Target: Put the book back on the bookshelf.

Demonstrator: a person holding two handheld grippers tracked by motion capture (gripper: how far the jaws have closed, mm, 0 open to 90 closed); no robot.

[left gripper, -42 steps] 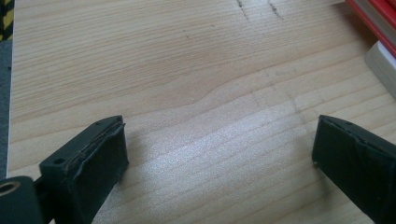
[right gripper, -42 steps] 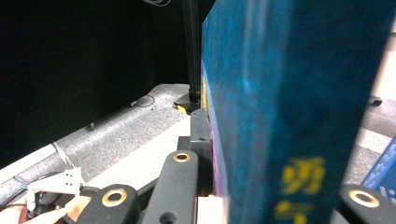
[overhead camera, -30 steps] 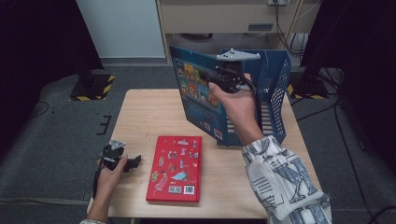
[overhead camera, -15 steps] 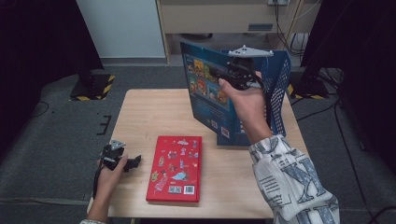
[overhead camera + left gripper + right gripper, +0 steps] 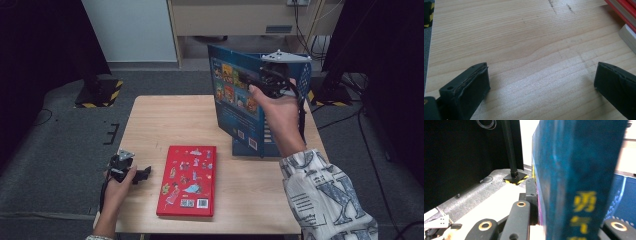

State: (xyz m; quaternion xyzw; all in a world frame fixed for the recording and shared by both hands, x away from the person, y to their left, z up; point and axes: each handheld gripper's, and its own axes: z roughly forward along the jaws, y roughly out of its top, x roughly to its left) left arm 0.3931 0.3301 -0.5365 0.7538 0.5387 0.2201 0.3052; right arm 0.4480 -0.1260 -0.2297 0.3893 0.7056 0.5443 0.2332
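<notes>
A blue picture book (image 5: 234, 97) stands nearly upright over the right side of the table, its lower edge by the base of a blue perforated book rack (image 5: 303, 75). My right gripper (image 5: 260, 82) is shut on its upper spine edge. In the right gripper view the book's spine (image 5: 579, 182) with yellow characters sits between the jaws. A red book (image 5: 187, 180) lies flat at the front middle. My left gripper (image 5: 142, 175) rests low on the table to the left of it, open with nothing between its fingers (image 5: 466, 90); the red book's edge (image 5: 621, 12) shows at top right.
The wooden table (image 5: 170, 120) has bare room across its left and back. Dark stands with yellow-black bases (image 5: 97, 92) flank the table on the grey floor. A cabinet (image 5: 235, 20) stands behind it.
My right gripper has carried the blue book to the right and brought it more upright, closer to the rack. The left gripper and the red book have stayed put.
</notes>
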